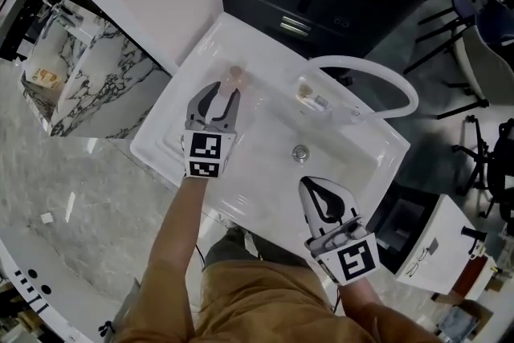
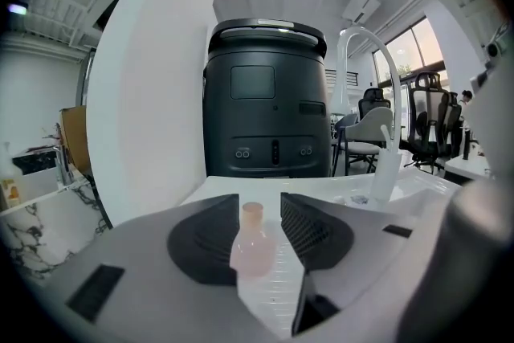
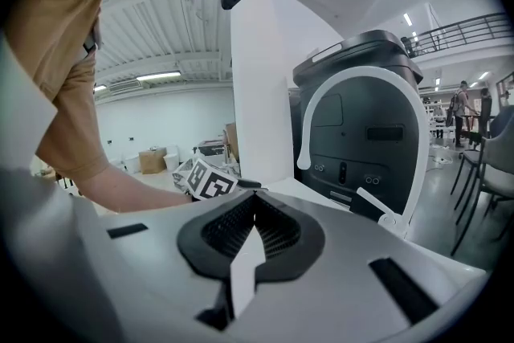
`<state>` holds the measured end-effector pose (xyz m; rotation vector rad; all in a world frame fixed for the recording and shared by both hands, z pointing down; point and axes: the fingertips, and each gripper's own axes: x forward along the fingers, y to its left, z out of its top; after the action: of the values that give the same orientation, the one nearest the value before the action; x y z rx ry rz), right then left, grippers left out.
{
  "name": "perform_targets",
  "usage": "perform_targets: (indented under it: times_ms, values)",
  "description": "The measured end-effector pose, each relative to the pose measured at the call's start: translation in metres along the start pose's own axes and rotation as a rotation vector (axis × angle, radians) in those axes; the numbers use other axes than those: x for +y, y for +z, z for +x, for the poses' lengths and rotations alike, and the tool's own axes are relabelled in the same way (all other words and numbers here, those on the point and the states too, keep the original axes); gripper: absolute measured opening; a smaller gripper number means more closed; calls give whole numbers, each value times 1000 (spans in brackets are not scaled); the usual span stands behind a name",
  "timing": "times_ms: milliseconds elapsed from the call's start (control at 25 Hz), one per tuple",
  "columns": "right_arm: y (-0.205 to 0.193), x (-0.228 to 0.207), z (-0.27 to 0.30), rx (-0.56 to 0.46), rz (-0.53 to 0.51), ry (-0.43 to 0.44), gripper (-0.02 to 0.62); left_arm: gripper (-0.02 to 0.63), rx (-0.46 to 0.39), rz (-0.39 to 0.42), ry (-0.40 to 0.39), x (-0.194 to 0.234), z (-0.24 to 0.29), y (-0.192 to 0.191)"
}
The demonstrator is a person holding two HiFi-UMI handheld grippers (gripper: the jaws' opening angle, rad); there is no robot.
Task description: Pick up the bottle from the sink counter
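The small translucent pink plastic bottle is seen standing upright on the flat white sink counter, at the far left corner of the basin. Its long axis is vertical, with the narrow neck and cap pointing straight up and the rounded body resting on the counter.

The left gripper is held level with the bottle, and its jaws are spread to a moderate width. In the left gripper view the bottle's neck is framed between the two jaw tips, with a small gap visible on either side, so nothing is clamped. From the head view the bottle is placed just at or slightly beyond the tips, on the gripper's centre line.

The right gripper is held well apart from the bottle, over the near right edge of the white rectangular sink basin. Its jaws are pressed together with nothing between them.

A round metal drain is set in the middle of the basin, and a white arched faucet is mounted at the far right corner. A large dark cabinet is seen behind the counter.
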<state>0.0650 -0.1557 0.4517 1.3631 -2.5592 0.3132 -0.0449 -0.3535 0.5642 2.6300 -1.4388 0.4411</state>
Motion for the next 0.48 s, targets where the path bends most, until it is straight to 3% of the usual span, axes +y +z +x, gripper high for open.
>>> perform_targets:
  times_ms: [480]
  values:
    - [-13, -6, 16, 6, 14, 14, 3, 170, 26, 12, -15, 4, 32, -16]
